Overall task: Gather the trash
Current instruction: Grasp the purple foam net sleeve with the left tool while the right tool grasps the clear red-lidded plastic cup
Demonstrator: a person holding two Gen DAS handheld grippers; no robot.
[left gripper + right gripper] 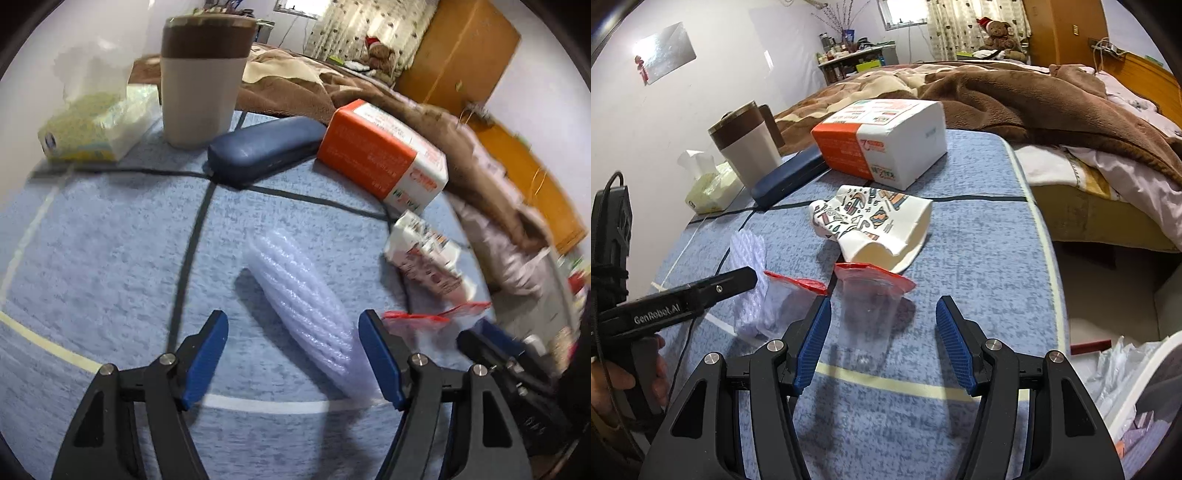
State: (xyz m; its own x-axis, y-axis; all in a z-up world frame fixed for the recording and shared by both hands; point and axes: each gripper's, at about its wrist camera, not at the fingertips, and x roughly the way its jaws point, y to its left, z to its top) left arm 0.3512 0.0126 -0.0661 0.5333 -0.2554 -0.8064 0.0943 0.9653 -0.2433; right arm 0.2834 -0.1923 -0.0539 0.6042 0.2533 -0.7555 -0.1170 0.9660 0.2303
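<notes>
Step in hand: approach to pickup. The left gripper (293, 354), fingers spread and empty, tilts down over the foam sleeve (306, 302) on the worktop (110, 240). The right gripper (882, 343), likewise released, straddles the clear bag (868, 317) just beside that sleeve. Next: lower, then clench.

We hold left gripper (293, 354) tilted steeply down, blue pads (205, 360) apart, nothing pressed between them. Right gripper (882, 345) likewise angled down, pads (955, 347) spread, jaws gripping nothing. In right wrist view, left gripper's black body juts in from left edge, pointing right and slightly up in frame; our left hand (617, 380) wraps its handle at lower left. In left wrist view, right gripper shows blurred at far right edge.
</notes>
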